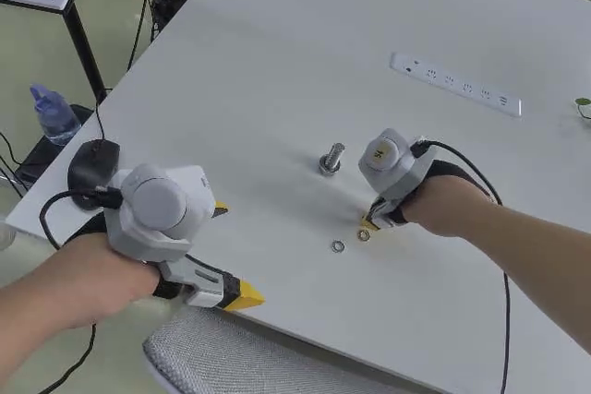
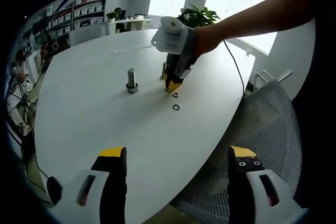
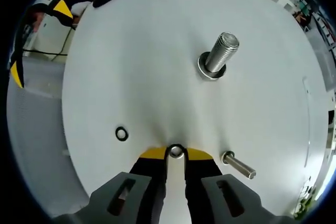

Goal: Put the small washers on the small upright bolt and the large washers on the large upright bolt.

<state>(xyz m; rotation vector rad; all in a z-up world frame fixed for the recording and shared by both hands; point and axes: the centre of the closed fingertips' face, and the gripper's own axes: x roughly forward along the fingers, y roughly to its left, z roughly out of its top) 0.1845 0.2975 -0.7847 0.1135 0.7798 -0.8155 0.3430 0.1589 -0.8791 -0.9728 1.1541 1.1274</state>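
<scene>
One white table (image 1: 277, 62) spreads under your work, running from the lower left of the head view to its upper right. A grey mesh chair (image 1: 212, 357) sits at the table's near edge, at the bottom of that view. A white power strip (image 1: 455, 85) lies flat in the upper right, well apart from the bolts.

Your left gripper (image 2: 177, 153) hangs over the near table edge at the lower left of the head view. Its yellow-tipped jaws are spread wide with nothing between them.

Your right gripper (image 1: 369, 222) is tipped down onto the tabletop right of centre. Its jaws are drawn close together around the near washer (image 3: 176, 151), which lies flat on the table between the tips.

The large bolt (image 1: 331, 159) stands upright on its wide base near the centre of the head view, to the upper left of your right gripper. The small bolt (image 3: 239, 164) is just beside the right jaw, at the lower right of the right gripper view. The loose washer (image 3: 121, 133) lies flat on the table to the left of the jaws, near but not touching.
</scene>
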